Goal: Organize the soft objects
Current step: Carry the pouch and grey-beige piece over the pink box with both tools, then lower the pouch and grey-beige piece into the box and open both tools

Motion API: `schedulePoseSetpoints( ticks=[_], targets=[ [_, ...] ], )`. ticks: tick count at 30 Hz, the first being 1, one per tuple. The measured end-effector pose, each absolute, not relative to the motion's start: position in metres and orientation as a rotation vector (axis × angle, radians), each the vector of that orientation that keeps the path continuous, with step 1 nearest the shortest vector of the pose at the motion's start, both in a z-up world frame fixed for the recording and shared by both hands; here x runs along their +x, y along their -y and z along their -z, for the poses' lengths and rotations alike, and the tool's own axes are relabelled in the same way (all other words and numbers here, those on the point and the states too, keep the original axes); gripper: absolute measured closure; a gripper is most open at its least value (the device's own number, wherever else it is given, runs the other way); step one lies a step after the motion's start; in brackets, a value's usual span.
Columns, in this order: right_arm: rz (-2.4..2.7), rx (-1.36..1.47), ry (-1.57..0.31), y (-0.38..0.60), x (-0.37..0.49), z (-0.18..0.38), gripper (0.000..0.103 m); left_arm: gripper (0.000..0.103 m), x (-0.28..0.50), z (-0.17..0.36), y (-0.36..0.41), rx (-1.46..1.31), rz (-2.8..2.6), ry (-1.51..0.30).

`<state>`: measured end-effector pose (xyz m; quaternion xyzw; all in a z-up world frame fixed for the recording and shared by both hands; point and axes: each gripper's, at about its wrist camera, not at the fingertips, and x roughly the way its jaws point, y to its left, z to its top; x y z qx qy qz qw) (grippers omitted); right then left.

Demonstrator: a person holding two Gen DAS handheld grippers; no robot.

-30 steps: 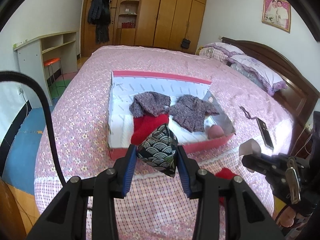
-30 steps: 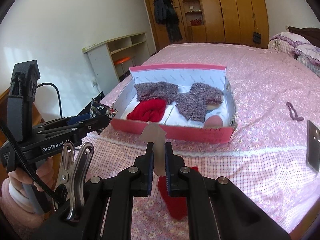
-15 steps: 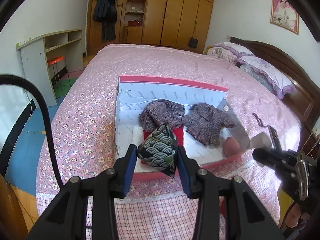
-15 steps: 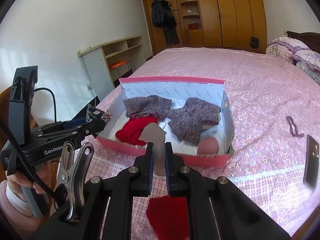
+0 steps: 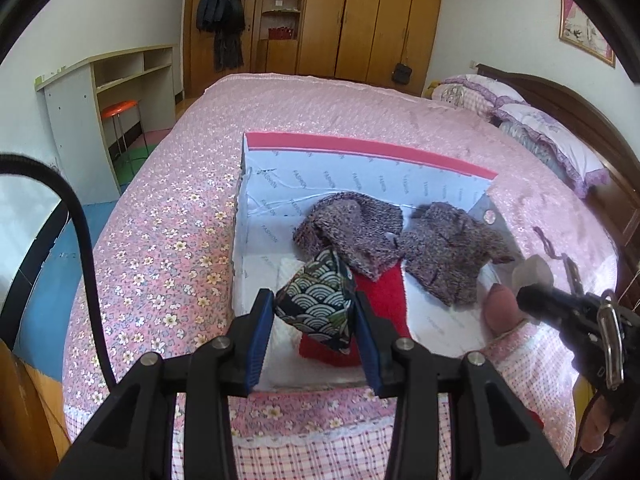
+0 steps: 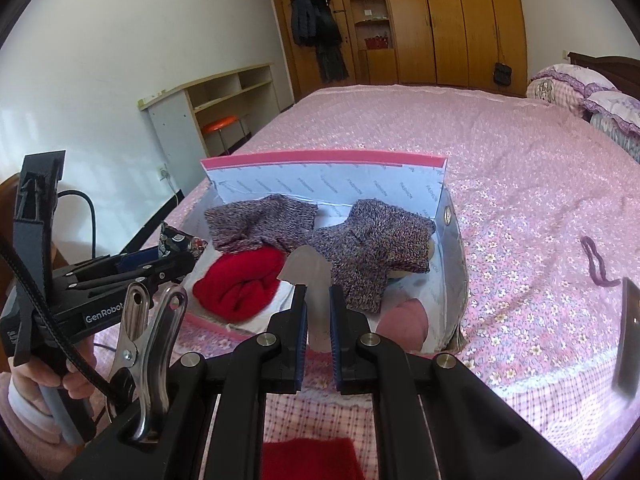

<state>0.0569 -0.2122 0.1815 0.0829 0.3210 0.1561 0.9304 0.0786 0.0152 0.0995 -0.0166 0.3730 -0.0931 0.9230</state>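
A bed (image 6: pixel 500 152) covered with a pink flowered spread fills most of both views and serves as the work surface. Near its foot a pink box (image 5: pixel 360 150) lined with white paper has been set open, evidently as the place where the soft things are to be gathered. Inside it two grey knitted pieces (image 6: pixel 372 240) are laid side by side toward the back, a red knitted piece (image 6: pixel 240 284) is tucked partly under the left one, and a pink rounded thing (image 6: pixel 404 318) is seen at the near right corner; what it is cannot be told.

The left hand-held gripper (image 5: pixel 314 322) is clamped on a small dark pouch with a wave pattern (image 5: pixel 320 304), which is held above the near left part of the box, over the red piece, probably so that it can be lowered in there. The right hand-held gripper (image 6: pixel 318 320) is closed narrowly on a thin pale piece (image 6: pixel 308 270) that stands up between its pads, and it is held just short of the box's near wall, likely waiting its turn.

Another red cloth (image 6: pixel 308 458) lies on the bed below the right hand-held gripper, outside the box, so it is judged that the task is well advanced but unfinished. A dark hair tie (image 6: pixel 596 260) and a flat dark device (image 6: pixel 628 340) lie well apart to the right.
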Motion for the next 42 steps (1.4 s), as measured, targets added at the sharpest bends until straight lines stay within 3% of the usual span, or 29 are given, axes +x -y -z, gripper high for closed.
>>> schedulePoseSetpoints(
  ticks=[23,33,36,42],
  targets=[
    [-0.305,0.169,-0.752,0.211,0.102,-0.148,0.092,0.061,0.107,-0.076,-0.014,-0.025,0.19,-0.8],
    [-0.322,0.181,-0.766,0.21,0.101,-0.151,0.084,0.061,0.105,-0.079,-0.011,-0.011,0.192,-0.799],
    [-0.31,0.175,-0.76,0.209,0.099,-0.154,0.077,0.056,0.101,-0.081,-0.01,0.001,0.192,-0.802],
    [-0.305,0.169,-0.758,0.209,0.094,-0.158,0.075,0.048,0.098,-0.085,-0.011,-0.006,0.196,-0.801]
  ],
)
